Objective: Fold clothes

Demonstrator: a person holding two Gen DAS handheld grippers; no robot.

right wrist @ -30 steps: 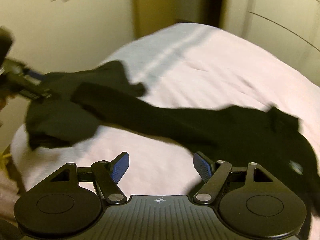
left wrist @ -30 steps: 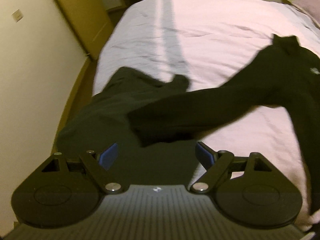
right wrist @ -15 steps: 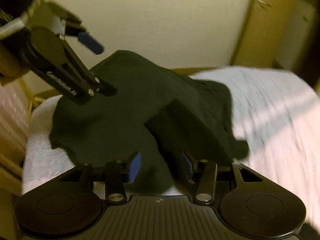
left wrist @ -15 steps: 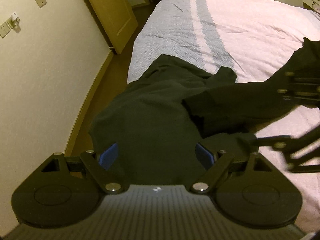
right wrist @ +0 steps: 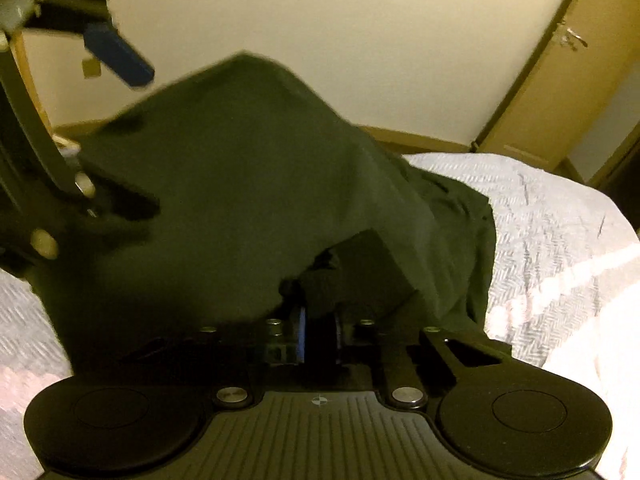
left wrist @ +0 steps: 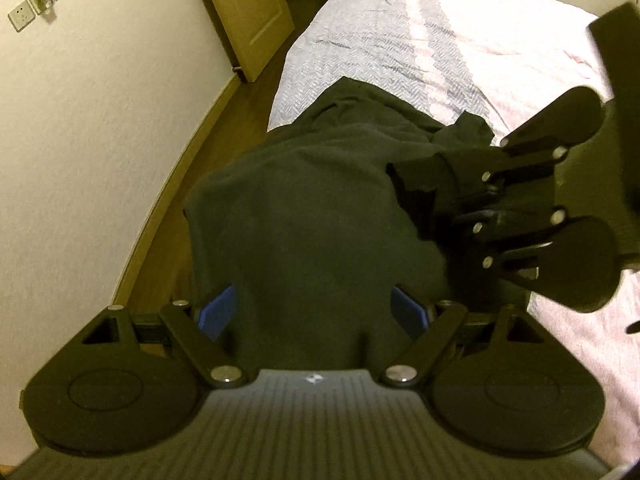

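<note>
Dark garment (left wrist: 312,216) hides the bed's (left wrist: 400,40) near corner; its near hem is lost behind the left claw (left wrist: 312,312) body. In right wrist view, fabric covers the right claw's (right wrist: 318,330) tips, left claw (right wrist: 116,60) blurred & cut by left edge. Garment type: can't tell.

Dim, yellow-tinted room seen through my two fisheye wrist lenses.
Light fell brightest on the far right of the bed cover (left wrist: 500,40), washing it out pale pink, while the dark garment (left wrist: 312,208) swallowed all detail. My right view was smeared with motion blur, worst on the blue pad (right wrist: 120,60) at upper left. Walls and the door (left wrist: 244,12) bowed toward black-vignetted corners.
</note>
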